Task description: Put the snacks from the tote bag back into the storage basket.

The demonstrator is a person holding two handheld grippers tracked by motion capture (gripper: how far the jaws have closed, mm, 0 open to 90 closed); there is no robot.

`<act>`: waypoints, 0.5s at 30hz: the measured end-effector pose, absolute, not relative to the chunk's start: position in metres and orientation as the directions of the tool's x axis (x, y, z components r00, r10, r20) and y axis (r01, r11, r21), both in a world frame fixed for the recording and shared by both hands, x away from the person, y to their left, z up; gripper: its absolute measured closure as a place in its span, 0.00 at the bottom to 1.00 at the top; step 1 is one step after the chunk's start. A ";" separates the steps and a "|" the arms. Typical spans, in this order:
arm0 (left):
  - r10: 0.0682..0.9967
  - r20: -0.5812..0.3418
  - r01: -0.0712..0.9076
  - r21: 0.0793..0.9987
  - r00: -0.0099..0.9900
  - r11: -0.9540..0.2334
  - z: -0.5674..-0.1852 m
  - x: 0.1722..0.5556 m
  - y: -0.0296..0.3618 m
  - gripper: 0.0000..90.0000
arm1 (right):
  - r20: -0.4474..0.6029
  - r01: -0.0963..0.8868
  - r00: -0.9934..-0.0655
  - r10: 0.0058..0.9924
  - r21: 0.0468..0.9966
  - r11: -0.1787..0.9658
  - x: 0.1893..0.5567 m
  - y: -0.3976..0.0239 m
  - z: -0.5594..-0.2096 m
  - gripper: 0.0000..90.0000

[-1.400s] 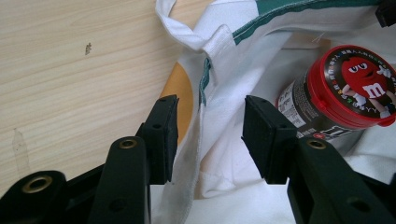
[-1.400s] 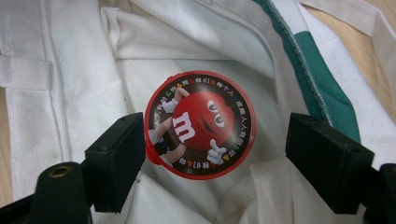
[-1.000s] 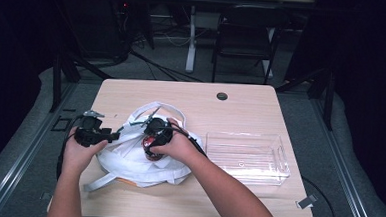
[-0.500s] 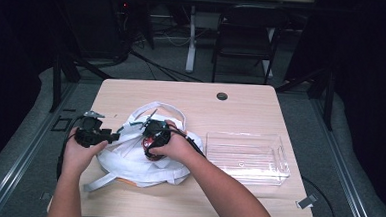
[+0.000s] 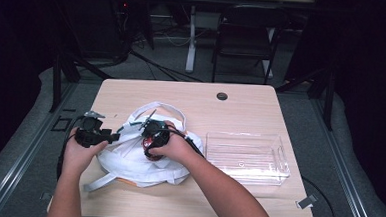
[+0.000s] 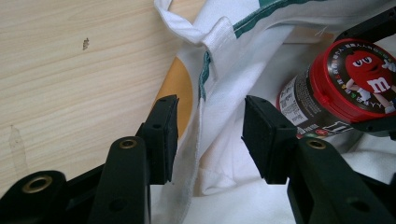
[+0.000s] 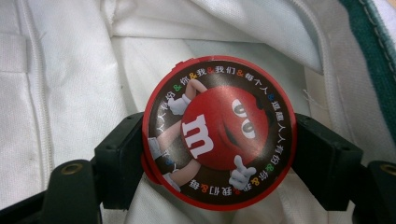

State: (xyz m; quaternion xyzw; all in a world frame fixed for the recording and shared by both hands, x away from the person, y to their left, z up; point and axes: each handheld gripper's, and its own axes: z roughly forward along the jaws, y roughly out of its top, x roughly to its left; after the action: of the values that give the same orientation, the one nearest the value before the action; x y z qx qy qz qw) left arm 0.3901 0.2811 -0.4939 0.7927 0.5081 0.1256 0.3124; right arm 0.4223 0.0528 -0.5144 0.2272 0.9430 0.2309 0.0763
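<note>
A white cloth tote bag (image 5: 128,162) with a green trim lies open on the wooden table (image 5: 231,110). Inside its mouth is a black candy tub (image 5: 151,150) with a red lid showing a red cartoon figure (image 7: 219,133). My right gripper (image 5: 152,136) reaches into the bag. Its jaws have just been closing and now press on both sides of the lid (image 6: 355,79), tub between them. My left gripper (image 5: 113,134) is at the bag's left rim. Its jaws stand apart, and the hem (image 6: 201,121) runs loosely between them.
A clear plastic bin (image 5: 244,137) stands on the table right of the bag. A round cable hole (image 5: 222,96) is near the far edge. A dark chair (image 5: 245,36) and cables lie beyond the table. Bare wood (image 6: 70,70) lies left of the bag.
</note>
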 end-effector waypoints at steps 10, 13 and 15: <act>0.886 -0.118 0.728 0.624 0.448 -0.284 -0.494 0.390 0.282 0.62 | -0.045 0.394 -0.883 0.468 0.473 0.788 0.421 0.053 -0.515 0.28; 0.886 -0.117 0.728 0.624 0.448 -0.285 -0.494 0.390 0.282 0.62 | -0.047 0.392 -0.883 0.467 0.473 0.789 0.421 0.054 -0.514 0.28; 0.886 -0.117 0.728 0.624 0.448 -0.285 -0.494 0.390 0.282 0.62 | -0.046 0.393 -0.883 0.467 0.472 0.789 0.421 0.054 -0.514 0.28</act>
State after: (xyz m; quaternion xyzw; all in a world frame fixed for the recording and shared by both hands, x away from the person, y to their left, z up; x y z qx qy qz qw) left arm 0.3901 0.2817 -0.4942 0.7916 0.5098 0.1271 0.3120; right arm 0.4211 0.0536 -0.5143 0.2281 0.9424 0.2313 0.0802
